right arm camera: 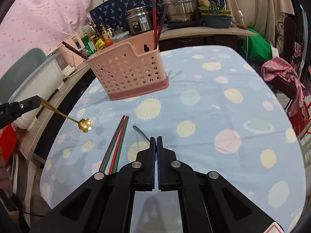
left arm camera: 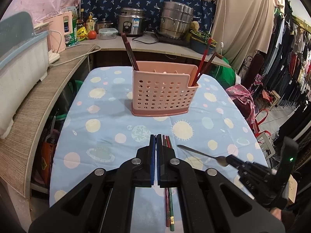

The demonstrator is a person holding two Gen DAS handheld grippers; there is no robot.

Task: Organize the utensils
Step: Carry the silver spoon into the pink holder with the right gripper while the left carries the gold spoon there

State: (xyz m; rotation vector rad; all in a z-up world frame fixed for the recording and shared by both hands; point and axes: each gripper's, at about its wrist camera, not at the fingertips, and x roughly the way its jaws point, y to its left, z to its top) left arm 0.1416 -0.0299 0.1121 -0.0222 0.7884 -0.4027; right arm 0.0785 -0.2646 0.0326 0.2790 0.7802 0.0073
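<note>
Holding a gold spoon point(right arm camera: 84, 125) in the left gripper point(left arm camera: 156, 136), jaws clenched on its thin handle, flower-shaped bowl hanging free above the left side of the tablecloth point(right arm camera: 223, 101). Holding a silver spoon point(left arm camera: 194, 151) in the right gripper point(right arm camera: 156, 137), jaws clamped close to the bowl end, handle pointing forward and raised over the cloth. Below and between both grippers, flat on the cloth, a bundle of loose chopsticks point(right arm camera: 116, 145) in red, green and dark colour, lying side by side and touching. Farther back, well apart from them, standing upright on the cloth, a pink holder point(left arm camera: 161, 93) with round holes. Inside its left end, leaning dark chopsticks point(left arm camera: 130, 52); inside its right end, red chopsticks point(left arm camera: 203, 62) leaning outward.
</note>
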